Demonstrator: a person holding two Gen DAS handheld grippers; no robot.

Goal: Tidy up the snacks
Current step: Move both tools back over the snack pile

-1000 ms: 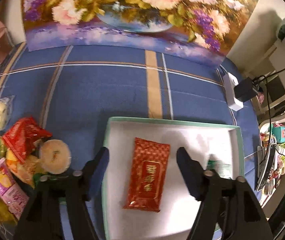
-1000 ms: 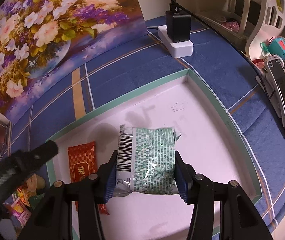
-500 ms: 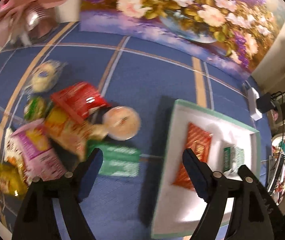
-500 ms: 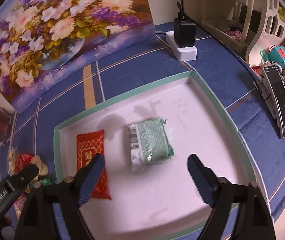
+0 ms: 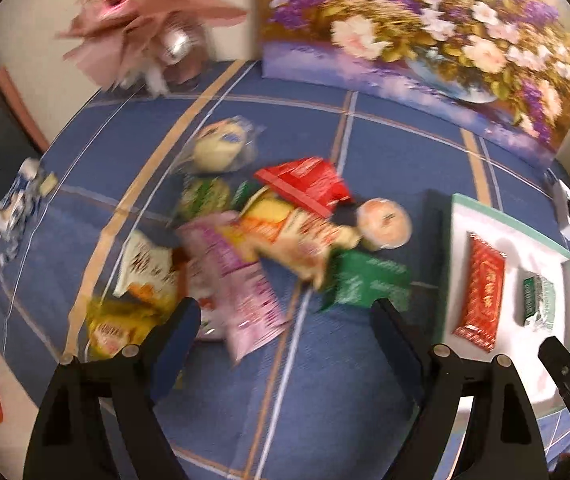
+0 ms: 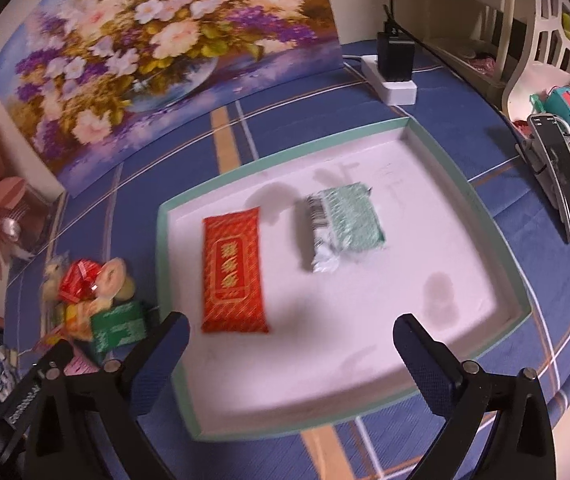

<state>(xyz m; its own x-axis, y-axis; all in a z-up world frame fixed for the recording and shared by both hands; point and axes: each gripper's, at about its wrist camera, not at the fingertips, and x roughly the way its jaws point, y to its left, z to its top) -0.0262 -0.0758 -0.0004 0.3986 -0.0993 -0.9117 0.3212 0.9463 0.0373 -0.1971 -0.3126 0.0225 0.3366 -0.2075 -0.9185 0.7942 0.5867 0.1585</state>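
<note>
Two snacks already lie in the white tray [image 6: 485,216]: a red packet [image 6: 232,270] left of centre and a green-and-white packet [image 6: 345,226] just beside it. Both grippers have just been opening, and nothing is between their jaws. The left gripper [image 5: 285,324] hangs over the snack pile [image 5: 269,232] mid-frame. A good next pick is probably one loose edge item, such as the green pack [image 5: 369,284]. Only the right wrist view, from the empty right gripper [image 6: 291,340], shows the tray's bare lower half.
</note>
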